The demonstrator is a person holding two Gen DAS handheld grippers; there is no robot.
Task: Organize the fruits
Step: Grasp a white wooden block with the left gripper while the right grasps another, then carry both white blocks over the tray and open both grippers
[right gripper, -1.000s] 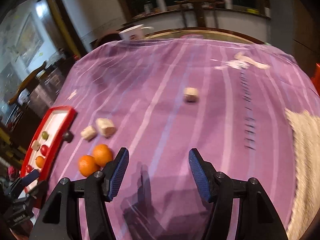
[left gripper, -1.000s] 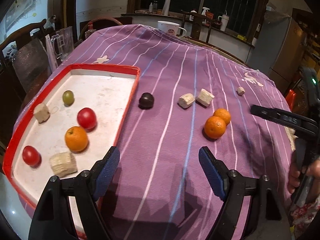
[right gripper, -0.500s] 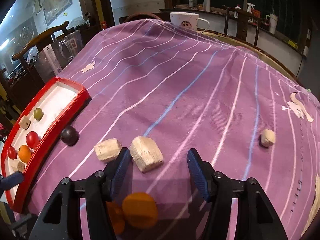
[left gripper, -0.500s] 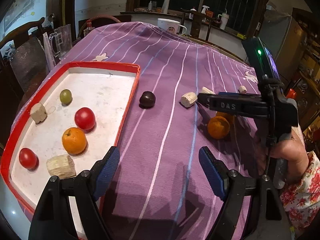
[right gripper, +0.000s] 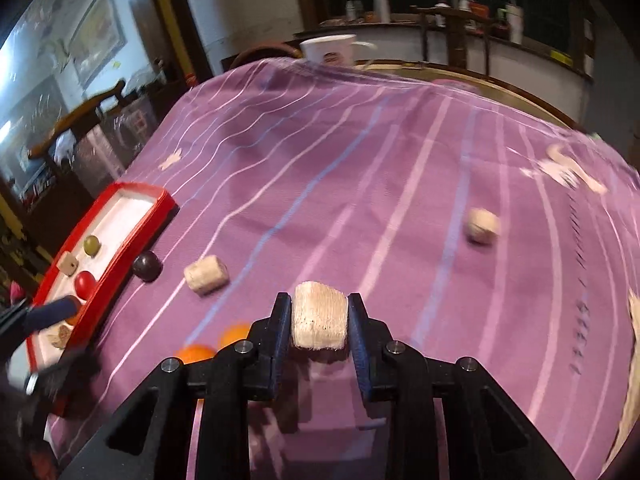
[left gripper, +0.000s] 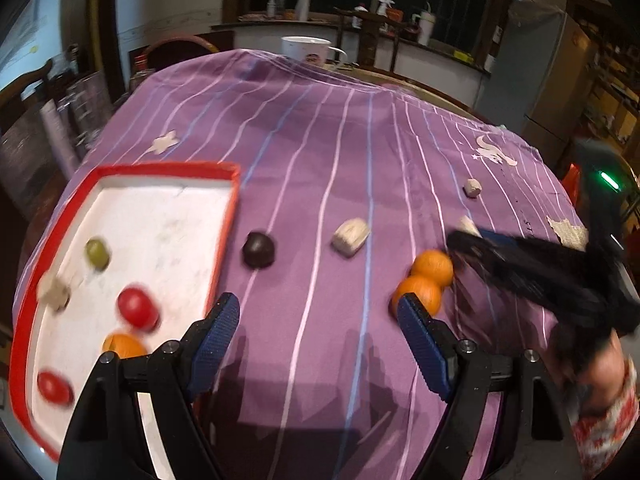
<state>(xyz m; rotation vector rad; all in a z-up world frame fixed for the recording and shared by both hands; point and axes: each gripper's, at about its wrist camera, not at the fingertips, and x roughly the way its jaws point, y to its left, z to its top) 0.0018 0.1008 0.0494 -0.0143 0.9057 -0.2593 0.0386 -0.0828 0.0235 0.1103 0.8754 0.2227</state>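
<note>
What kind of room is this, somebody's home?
Most likely a home dining room or kitchen: a round table under a purple striped tablecloth, a white mug at its far edge, wooden chairs, and a fridge by a cluttered counter.

1. A purple striped tablecloth (left gripper: 320, 168) covers the table.
2. A red-rimmed tray (left gripper: 168, 168) sits at its left side.
3. A dark round fruit (left gripper: 259, 249) lies just beside the tray.
4. 2 oranges (left gripper: 430, 276) lie touching each other.
5. 2 beige blocks, one near the dark fruit (right gripper: 206, 278) and one farther right (right gripper: 482, 225), lie well apart.
6. A white mug (left gripper: 308, 49) stands at the far edge.
</note>
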